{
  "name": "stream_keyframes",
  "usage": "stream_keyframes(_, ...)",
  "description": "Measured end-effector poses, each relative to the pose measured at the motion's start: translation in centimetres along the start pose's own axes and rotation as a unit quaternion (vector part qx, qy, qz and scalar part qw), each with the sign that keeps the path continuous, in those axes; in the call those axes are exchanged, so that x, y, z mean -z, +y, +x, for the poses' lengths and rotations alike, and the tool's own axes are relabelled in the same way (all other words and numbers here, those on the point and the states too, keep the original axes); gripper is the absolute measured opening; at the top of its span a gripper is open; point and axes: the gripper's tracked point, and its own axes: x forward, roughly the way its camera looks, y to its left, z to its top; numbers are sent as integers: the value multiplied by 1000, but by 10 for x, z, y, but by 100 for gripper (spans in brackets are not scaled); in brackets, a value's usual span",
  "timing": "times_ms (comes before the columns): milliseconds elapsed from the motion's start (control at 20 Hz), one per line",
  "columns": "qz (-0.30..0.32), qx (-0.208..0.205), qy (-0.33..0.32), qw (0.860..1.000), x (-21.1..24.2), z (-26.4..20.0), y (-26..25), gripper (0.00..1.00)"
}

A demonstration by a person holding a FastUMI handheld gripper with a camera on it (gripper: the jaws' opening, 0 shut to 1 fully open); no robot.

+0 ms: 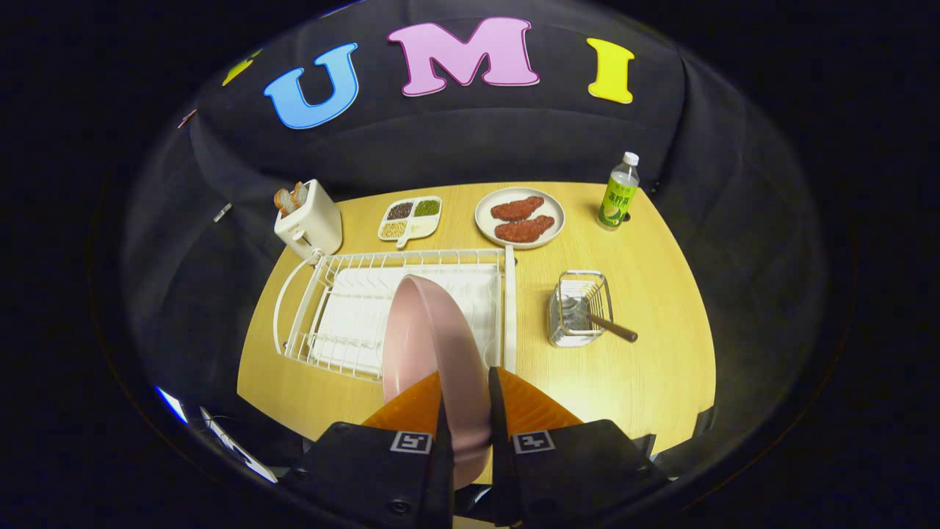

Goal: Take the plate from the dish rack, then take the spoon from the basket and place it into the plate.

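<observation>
A pink plate (429,334) stands on edge between my two fingers, and my gripper (465,382) is shut on its rim. The plate hangs above the white wire dish rack (345,286), which lies beyond the fingers on the wooden table (646,367). To the right of the rack stands a wire basket (580,308) holding a spoon (598,319), its brown handle sticking out toward the right.
At the back of the table are a white toaster (310,218) with bread, a four-part tray of grains (410,218), a plate with two pieces of meat (520,217) and a green-labelled bottle (618,192). Bare wood lies right of my fingers, in front of the basket.
</observation>
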Motion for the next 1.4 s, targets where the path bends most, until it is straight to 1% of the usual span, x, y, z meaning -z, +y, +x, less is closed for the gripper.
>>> stream_keyframes(250, 26, -31, 79, 996, 94, 1, -4, 25)
stream_keyframes(400, 46, -55, 115, 991, 131, 18, 5, 25)
stream_keyframes(500, 53, -73, 130, 987, 146, 33, 13, 25)
stream_keyframes(700, 40, -79, 133, 987, 159, 61, 19, 25)
stream_keyframes(750, 38, -86, 132, 987, 160, 67, 21, 25)
stream_keyframes(900, 77, -103, 130, 983, 160, 81, 26, 25)
stream_keyframes(1000, 85, -84, 127, 985, 163, 92, 14, 28)
stream_keyframes(1050, 85, -70, 124, 986, 165, 98, 5, 26)
stream_keyframes(1100, 91, -66, 119, 987, 163, 98, 0, 28)
stream_keyframes(1200, 99, -64, 112, 987, 161, 98, -2, 27)
stream_keyframes(1300, 94, -62, 99, 989, 153, 94, -8, 28)
stream_keyframes(1400, 87, -61, 71, 992, 138, 85, -16, 27)
